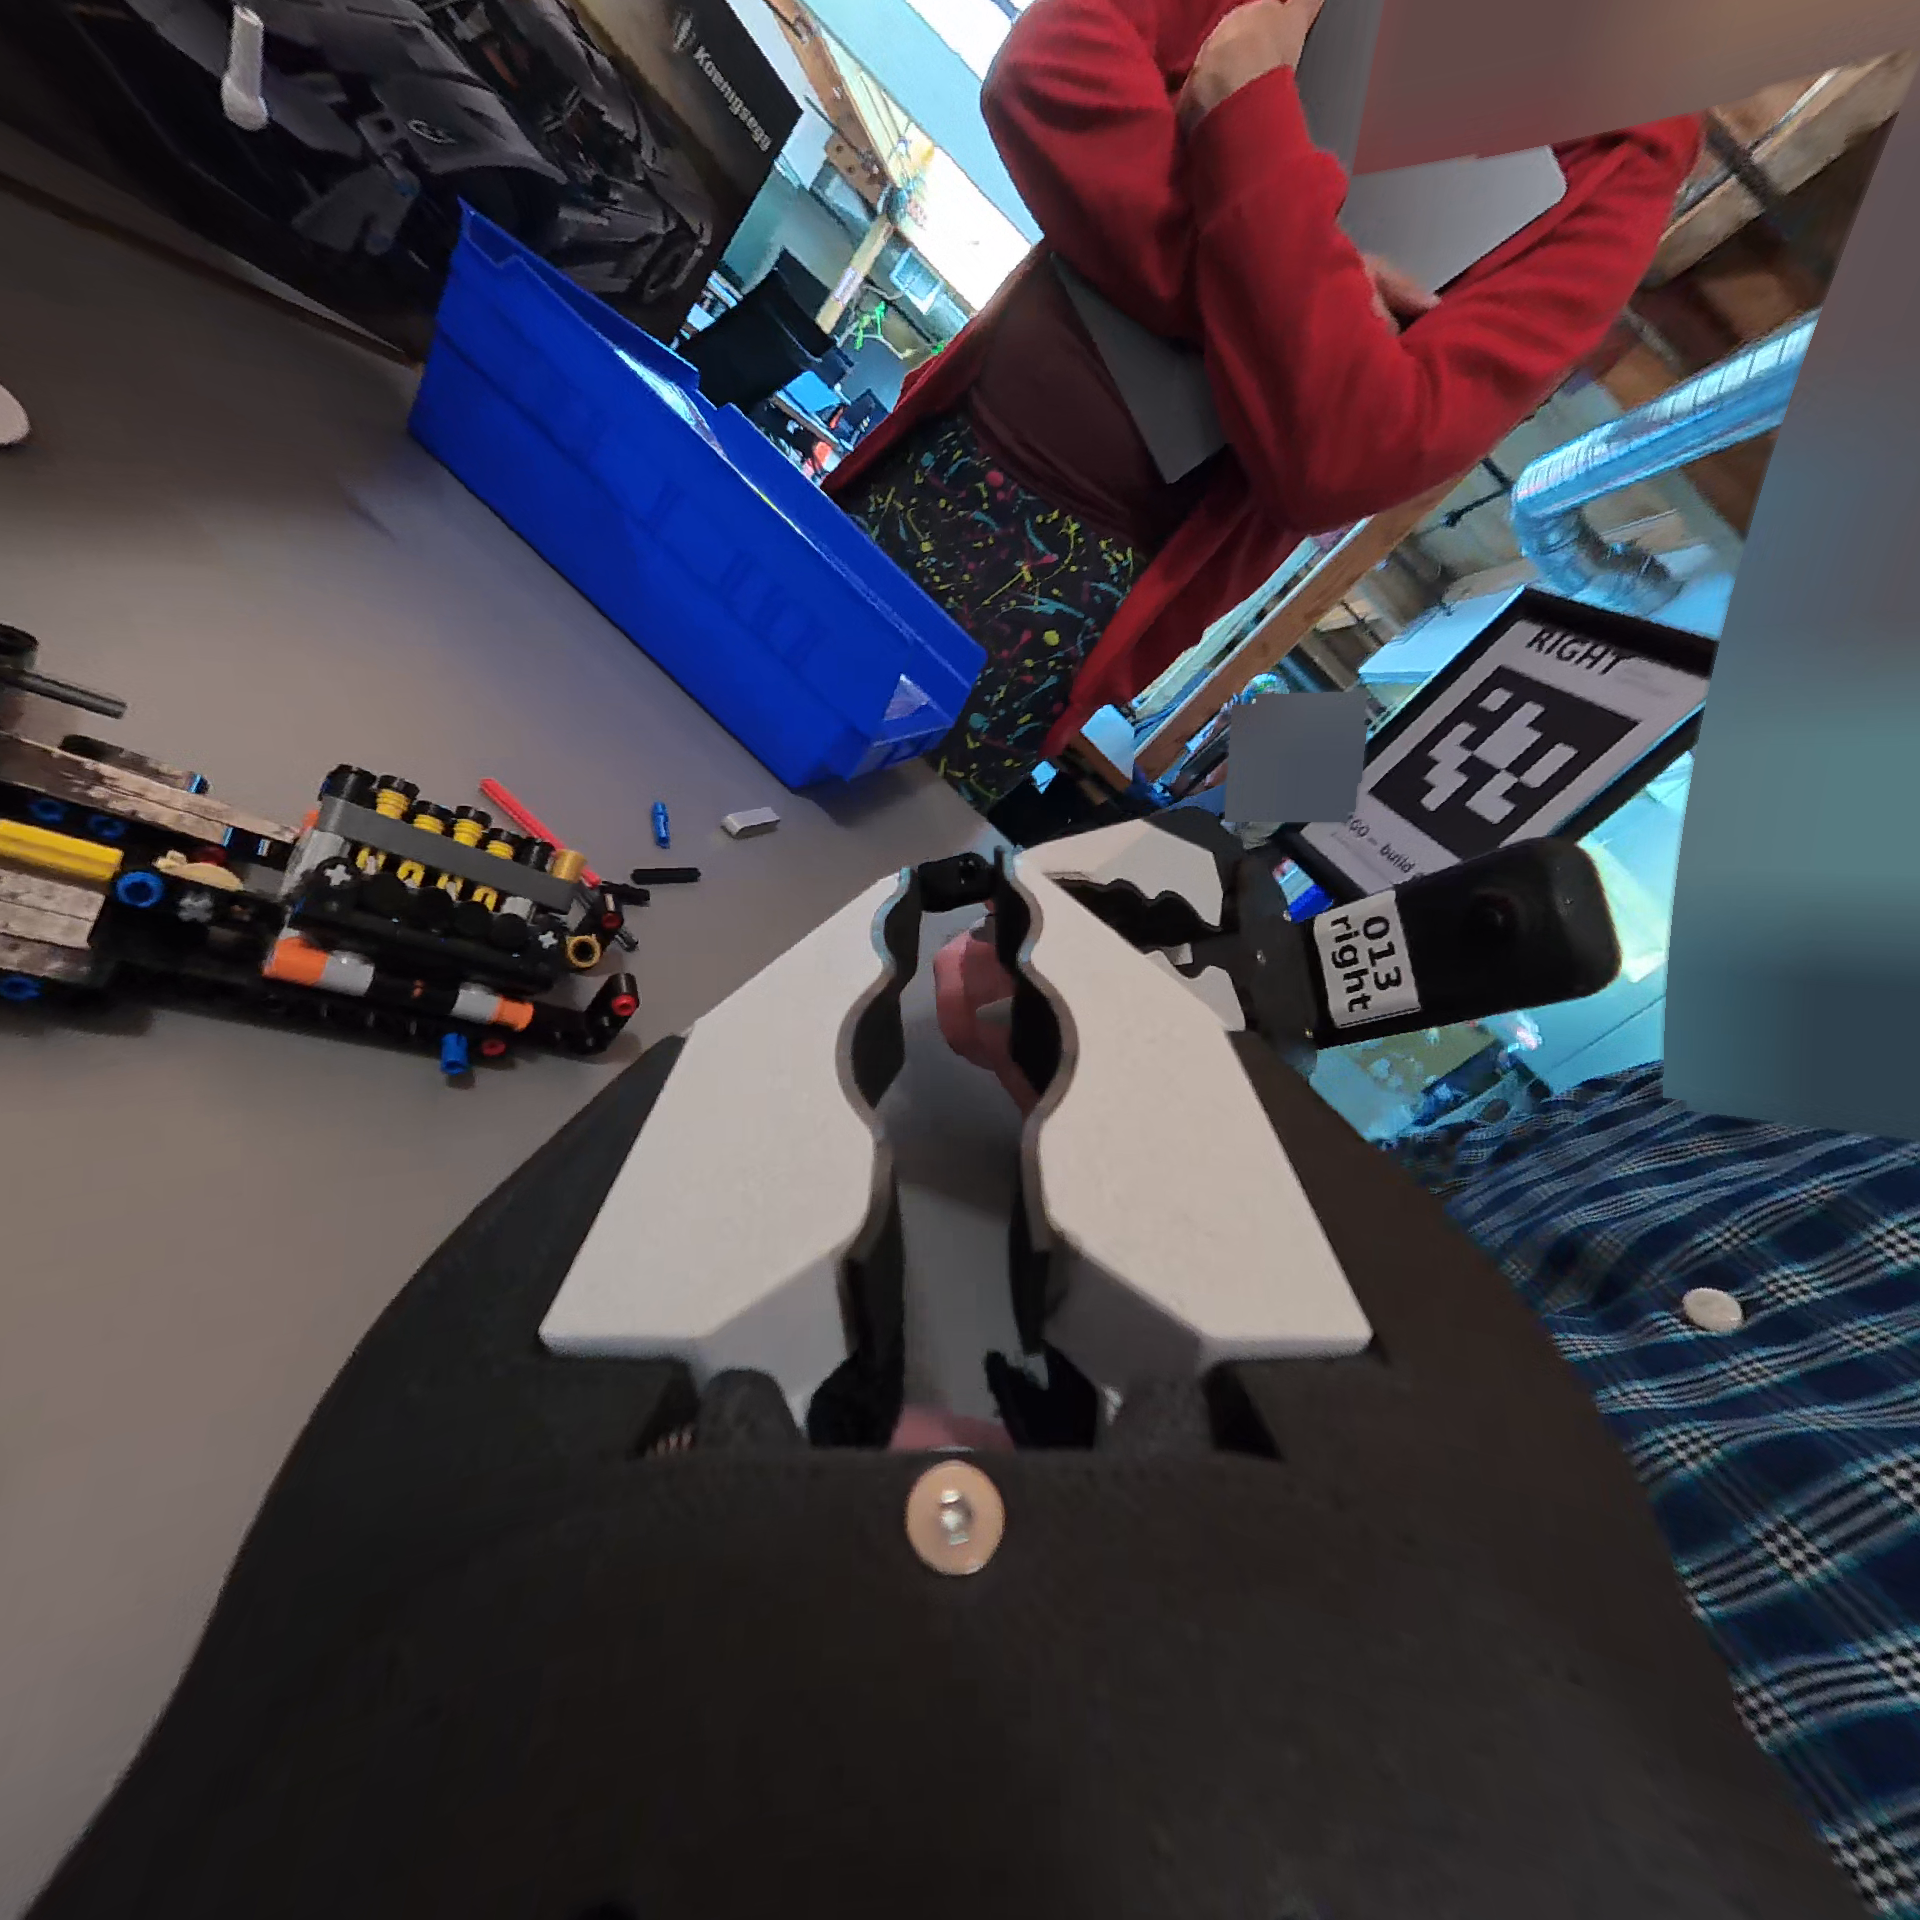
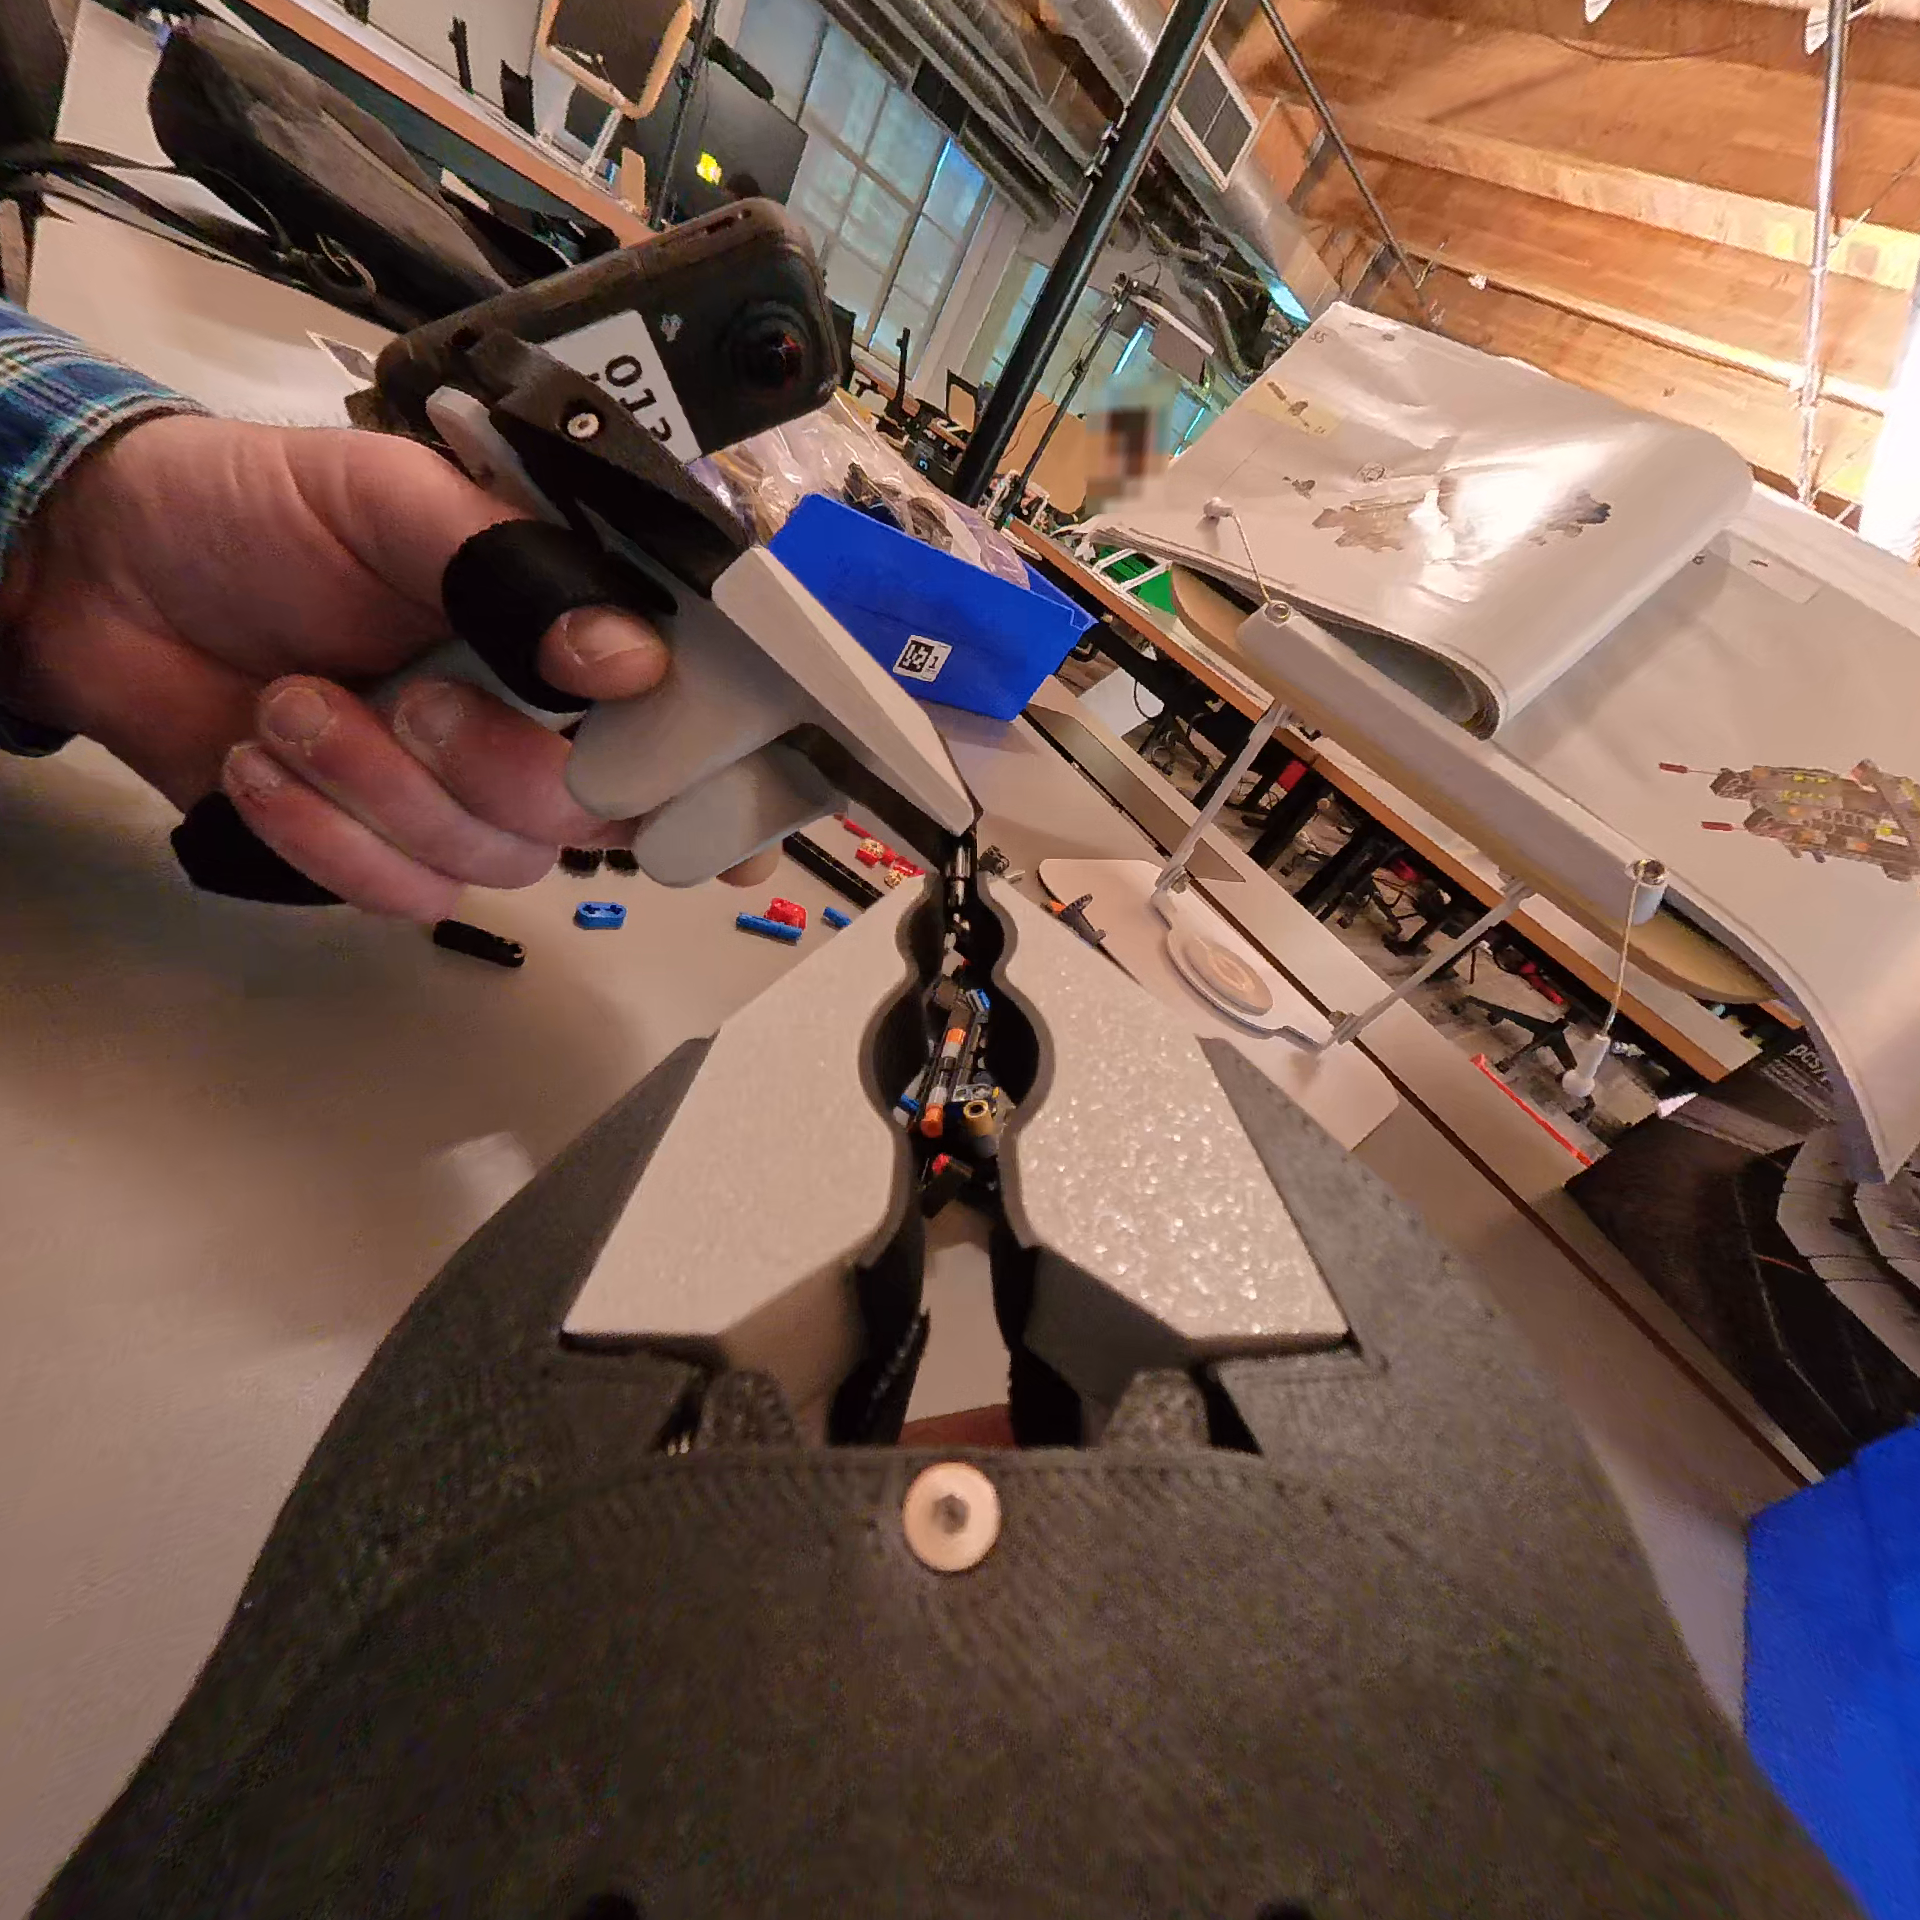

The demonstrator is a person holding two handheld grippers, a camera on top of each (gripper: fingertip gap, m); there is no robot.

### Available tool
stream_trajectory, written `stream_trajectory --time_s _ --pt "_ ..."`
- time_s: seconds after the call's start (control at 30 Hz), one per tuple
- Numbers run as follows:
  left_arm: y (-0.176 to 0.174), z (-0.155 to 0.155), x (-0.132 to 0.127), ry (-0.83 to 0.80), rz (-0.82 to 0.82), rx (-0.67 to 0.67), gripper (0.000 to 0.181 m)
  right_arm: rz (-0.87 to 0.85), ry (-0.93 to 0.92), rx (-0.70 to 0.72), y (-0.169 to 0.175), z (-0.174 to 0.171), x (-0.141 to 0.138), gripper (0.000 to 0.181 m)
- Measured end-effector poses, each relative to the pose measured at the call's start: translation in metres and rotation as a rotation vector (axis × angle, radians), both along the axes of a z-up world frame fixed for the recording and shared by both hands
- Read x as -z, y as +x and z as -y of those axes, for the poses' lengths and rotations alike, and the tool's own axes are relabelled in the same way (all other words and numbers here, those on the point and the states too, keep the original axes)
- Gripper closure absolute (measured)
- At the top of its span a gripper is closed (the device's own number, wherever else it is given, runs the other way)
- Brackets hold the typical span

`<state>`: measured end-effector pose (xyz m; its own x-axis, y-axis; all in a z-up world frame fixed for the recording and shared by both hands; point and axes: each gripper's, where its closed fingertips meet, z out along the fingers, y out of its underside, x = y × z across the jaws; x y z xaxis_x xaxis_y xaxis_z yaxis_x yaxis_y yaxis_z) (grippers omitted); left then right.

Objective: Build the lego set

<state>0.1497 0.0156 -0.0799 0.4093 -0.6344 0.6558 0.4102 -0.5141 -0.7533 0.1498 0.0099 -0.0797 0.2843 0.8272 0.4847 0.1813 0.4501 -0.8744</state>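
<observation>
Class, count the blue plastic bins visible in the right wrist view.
2: one blue bin at the table's far edge; a second blue bin, cropped, at the picture's lower right. More may be hidden.

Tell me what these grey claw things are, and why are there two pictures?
They are hand tools, not a robot. A person squeezes one in each hand, and each carries a camera looking along its two grey fingers. One picture comes from the left gripper, the other from the right gripper. The hand you see holds the left one. On the grey table lie a half-built Lego model, a blue bin and loose pieces. An open instruction book stands nearby. The left fingers pinch a small black piece. The right fingers meet it, but I cannot tell if they grip it.
</observation>
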Motion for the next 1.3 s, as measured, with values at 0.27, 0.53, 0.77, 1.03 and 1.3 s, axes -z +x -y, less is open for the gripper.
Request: stream_trajectory --time_s 0.27,0.53,0.77,1.03,1.3 --pt "-0.002 0.001 -0.004 -0.034 0.107 0.041 0.167 -0.026 0.004 -0.026 0.0 0.003 -0.003 0.179" --pt "0.001 0.003 -0.005 -0.101 0.241 0.083 0.164 -0.054 -0.005 -0.044 0.002 0.005 -0.006 0.179" --pt "0.008 0.005 -0.009 -0.119 0.326 0.128 0.168 -0.069 0.0 -0.043 0.004 0.005 -0.009 0.179" --pt "0.009 0.006 -0.014 -0.082 0.337 0.114 0.166 -0.092 0.001 -0.044 0.007 0.005 -0.012 0.179" --pt "0.005 0.008 -0.014 -0.035 0.312 0.045 0.167 -0.099 0.015 -0.045 0.006 0.007 -0.014 0.179"
